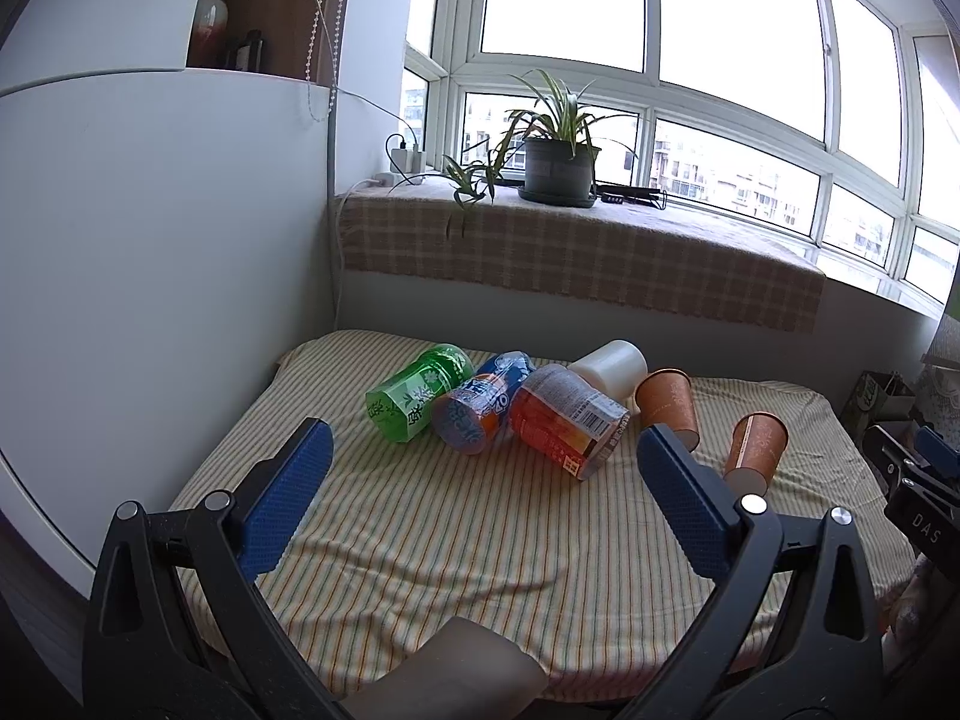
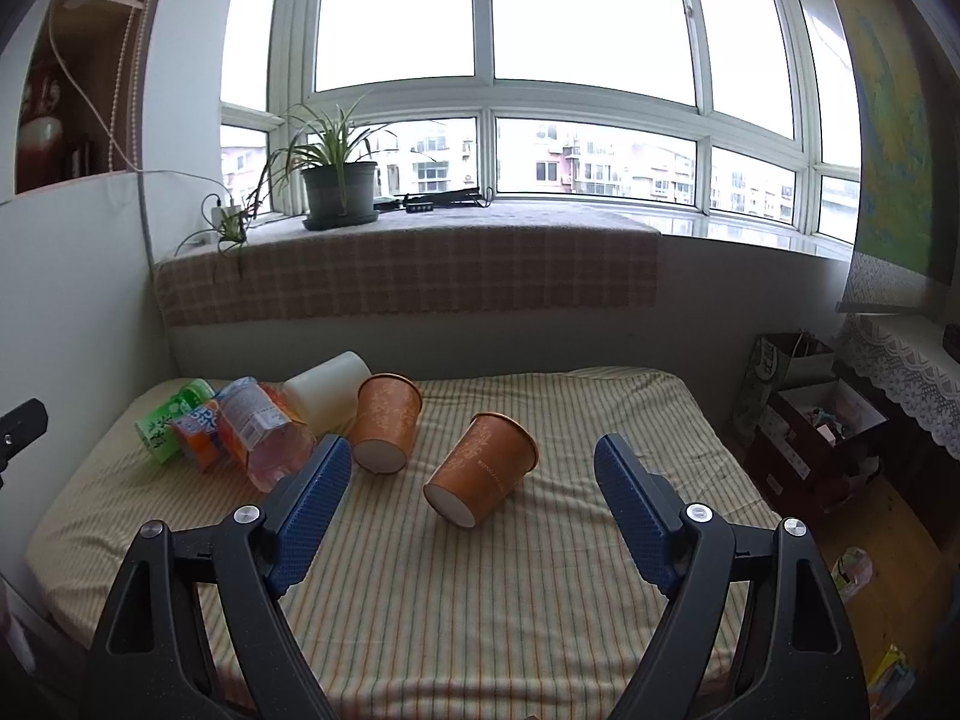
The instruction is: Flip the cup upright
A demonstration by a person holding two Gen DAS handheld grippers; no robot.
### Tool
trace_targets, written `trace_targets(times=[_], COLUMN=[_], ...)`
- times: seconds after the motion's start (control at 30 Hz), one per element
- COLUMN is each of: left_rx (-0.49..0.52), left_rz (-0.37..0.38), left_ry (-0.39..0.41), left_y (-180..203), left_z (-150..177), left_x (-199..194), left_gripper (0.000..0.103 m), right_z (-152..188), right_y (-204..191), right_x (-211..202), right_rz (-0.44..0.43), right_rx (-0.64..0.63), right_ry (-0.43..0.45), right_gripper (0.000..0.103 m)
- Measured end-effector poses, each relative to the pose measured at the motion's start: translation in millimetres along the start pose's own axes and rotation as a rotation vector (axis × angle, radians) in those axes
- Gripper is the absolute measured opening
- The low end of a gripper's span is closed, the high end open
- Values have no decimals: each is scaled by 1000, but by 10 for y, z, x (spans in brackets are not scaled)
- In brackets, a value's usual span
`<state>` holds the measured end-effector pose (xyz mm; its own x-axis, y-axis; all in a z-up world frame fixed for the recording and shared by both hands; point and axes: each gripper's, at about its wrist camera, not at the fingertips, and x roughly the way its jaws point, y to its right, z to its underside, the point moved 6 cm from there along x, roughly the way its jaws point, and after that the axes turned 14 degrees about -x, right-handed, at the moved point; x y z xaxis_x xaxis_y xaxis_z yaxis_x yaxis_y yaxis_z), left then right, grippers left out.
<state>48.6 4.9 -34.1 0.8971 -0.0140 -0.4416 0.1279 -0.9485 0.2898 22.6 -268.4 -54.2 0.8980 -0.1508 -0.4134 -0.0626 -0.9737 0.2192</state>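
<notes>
Two orange paper cups lie on their sides on the striped cloth, white bottoms toward me. The nearer cup [image 2: 482,468] [image 1: 755,450] lies just ahead of my right gripper [image 2: 474,465], which stands open with nothing between its blue pads. The farther cup [image 2: 384,423] [image 1: 667,405] rests against a white cup [image 2: 327,393] [image 1: 609,367] that also lies on its side. My left gripper [image 1: 486,453] is open and empty, short of the bottles. The right gripper's tip [image 1: 918,468] shows at the right edge of the left wrist view.
Three bottles lie in a row left of the cups: green [image 1: 417,393], blue-orange [image 1: 483,405] and orange-labelled [image 1: 567,423]. A white wall [image 1: 150,270] borders the table on the left. A checked windowsill [image 2: 408,276] with a potted plant [image 2: 339,189] runs behind. Boxes [image 2: 816,420] stand on the floor at right.
</notes>
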Motion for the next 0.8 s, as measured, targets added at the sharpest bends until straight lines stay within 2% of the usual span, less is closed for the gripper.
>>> trace_targets(times=[0.8], left_rx=[-21], left_rz=[1], left_ry=[-13], left_y=[-109], left_z=[16], left_x=[39], left_gripper=[103], right_z=[-11], right_y=[-89], right_x=[19], right_rz=[-20], right_rx=[-13], right_ry=[-4], right_gripper=[83])
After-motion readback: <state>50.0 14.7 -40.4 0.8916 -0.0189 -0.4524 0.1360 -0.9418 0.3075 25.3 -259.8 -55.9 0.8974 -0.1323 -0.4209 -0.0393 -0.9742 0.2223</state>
